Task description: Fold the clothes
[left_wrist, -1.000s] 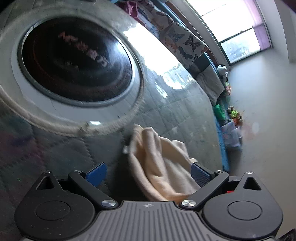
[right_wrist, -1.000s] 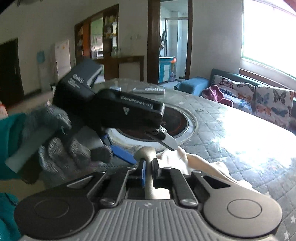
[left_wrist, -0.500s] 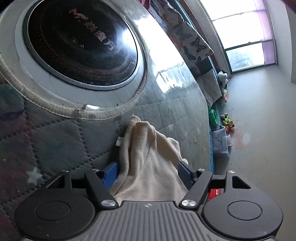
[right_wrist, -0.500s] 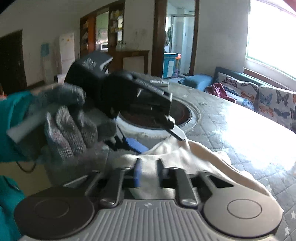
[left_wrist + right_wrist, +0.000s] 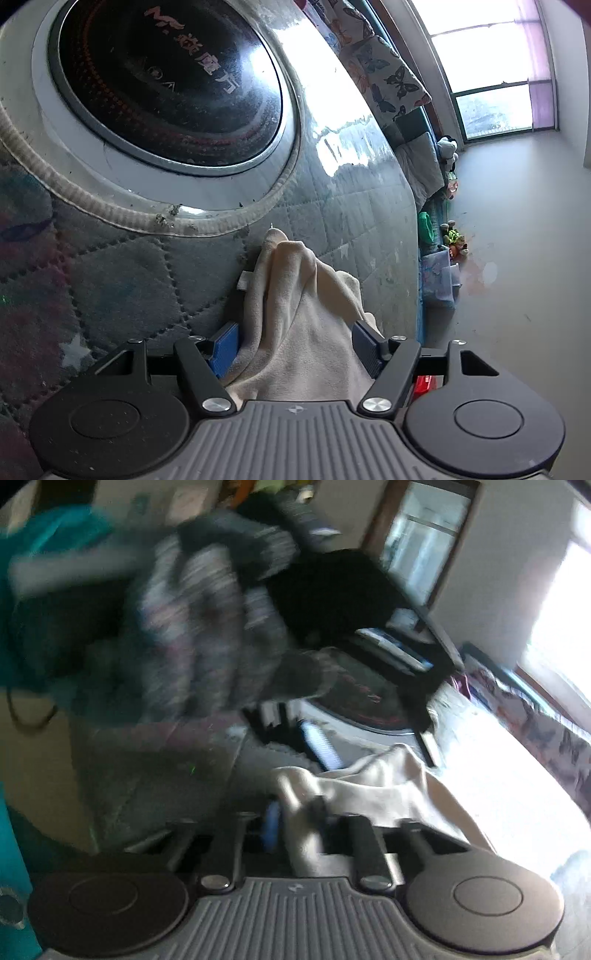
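A cream garment (image 5: 303, 314) lies bunched on the quilted table cover (image 5: 110, 277), just below the round black hotplate (image 5: 166, 81). My left gripper (image 5: 295, 343) stands open, its blue pads (image 5: 225, 347) either side of the bunch and close against it. In the blurred right wrist view the garment (image 5: 369, 786) rises in a peak between the left gripper's (image 5: 373, 746) fingers, which a gloved hand (image 5: 207, 627) holds. My right gripper (image 5: 297, 819) is shut on a fold at the garment's near edge.
The hotplate's white rim (image 5: 66, 147) sits set into the table at left. The table edge (image 5: 413, 240) drops off to the right, with a butterfly-print sofa (image 5: 384, 74), a blue box (image 5: 439, 280) and toys (image 5: 454, 236) on the floor beyond.
My left gripper moved in over the garment and its jaws narrowed around the bunch. The right gripper swung and tilted, still holding its fold; its view is now blurred.
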`<state>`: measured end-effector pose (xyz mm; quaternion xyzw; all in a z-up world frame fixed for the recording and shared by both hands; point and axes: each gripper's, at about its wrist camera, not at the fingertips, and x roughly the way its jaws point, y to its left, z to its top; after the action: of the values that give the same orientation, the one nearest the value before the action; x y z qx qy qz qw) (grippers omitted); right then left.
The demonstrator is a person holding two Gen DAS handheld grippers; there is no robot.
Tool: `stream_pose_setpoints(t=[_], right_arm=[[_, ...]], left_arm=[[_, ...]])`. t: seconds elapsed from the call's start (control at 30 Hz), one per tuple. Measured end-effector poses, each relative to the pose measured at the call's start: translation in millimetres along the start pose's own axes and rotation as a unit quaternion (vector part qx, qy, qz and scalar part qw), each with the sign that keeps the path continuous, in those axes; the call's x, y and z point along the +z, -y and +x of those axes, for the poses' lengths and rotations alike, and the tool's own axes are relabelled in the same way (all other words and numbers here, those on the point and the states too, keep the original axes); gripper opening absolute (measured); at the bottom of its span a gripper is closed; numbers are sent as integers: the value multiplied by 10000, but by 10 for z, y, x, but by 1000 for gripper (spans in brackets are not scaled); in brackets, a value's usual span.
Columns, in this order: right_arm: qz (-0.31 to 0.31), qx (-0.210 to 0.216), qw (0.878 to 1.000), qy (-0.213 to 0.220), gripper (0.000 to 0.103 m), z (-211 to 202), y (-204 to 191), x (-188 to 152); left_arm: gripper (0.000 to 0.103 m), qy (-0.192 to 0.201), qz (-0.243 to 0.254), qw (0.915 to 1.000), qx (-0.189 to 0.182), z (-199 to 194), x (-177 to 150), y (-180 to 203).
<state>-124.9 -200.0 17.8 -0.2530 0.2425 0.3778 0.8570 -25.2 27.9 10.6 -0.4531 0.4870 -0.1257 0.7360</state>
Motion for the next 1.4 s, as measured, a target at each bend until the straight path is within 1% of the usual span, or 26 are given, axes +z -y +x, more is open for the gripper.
stream_pose_setpoints(t=[0.1,0.17,0.23,0.3,0.37,0.4,0.43,0.5,0.53,0.57,0.63,0.67,0.73,0.83,0.9,0.97,1.07,1.17,1.27,1.4], right_arm=[[520,16,9983,249,5,-155,186,37],[866,27,9954,415,5,-258,310,62],[1200,37,9911,576,5,-359,432,85],[1393,45,9879,676,5,-429,510,85],[1521,143,9859,684,5,-458,549,72],[1472,177,9868,658,5,-450,521,62],[1421,230,9876,628,5,-451,489,53],[1379,330,9883,560,5,-418,444,33],[1362,373,9886,523,6,-400,439,26],[1350,415,9888,490,7,-386,434,17],[1409,471,9878,476,11,-413,450,-18],[1477,415,9869,505,15,-424,489,-37],[1616,294,9848,561,18,-450,566,-77],[1960,-145,9791,523,21,-566,738,-238],[2236,-520,9723,446,27,-646,899,-389],[2509,-877,9633,371,28,-719,1059,-540],[2973,-1057,9483,328,29,-710,1257,-790],[3429,-1234,9308,284,36,-700,1456,-1040],[3876,-1408,9107,240,37,-690,1655,-1290],[4440,-1621,8811,189,39,-676,1911,-1613]], left_arm=[[74,0,-29,10000,-78,16,-4,-2],[83,5,-41,9999,-132,30,-13,7],[88,10,-53,9998,-185,45,-22,16],[88,-24,-89,9996,-260,78,-31,21],[86,-127,-151,9992,-357,142,-42,26],[83,-193,-182,9988,-404,181,-49,31],[75,-240,-159,9988,-385,213,-59,40],[58,-335,-111,9988,-347,277,-78,57],[45,-366,-134,9988,-282,311,-83,39],[34,-384,-168,9988,-268,324,-79,9],[21,-376,-178,9989,-233,343,-65,-32],[18,-375,-133,9990,-224,351,-60,-43],[17,-368,-57,9990,-248,360,-53,-60],[17,-329,110,9992,-206,360,-55,-13],[17,-311,219,9991,-170,366,-58,21],[17,-304,321,9989,-131,378,-60,54],[17,-278,429,9986,-100,374,-75,76],[17,-243,573,9980,-51,369,-90,110],[17,-204,744,9970,20,368,-112,131],[17,-153,932,9955,95,356,-173,147]])
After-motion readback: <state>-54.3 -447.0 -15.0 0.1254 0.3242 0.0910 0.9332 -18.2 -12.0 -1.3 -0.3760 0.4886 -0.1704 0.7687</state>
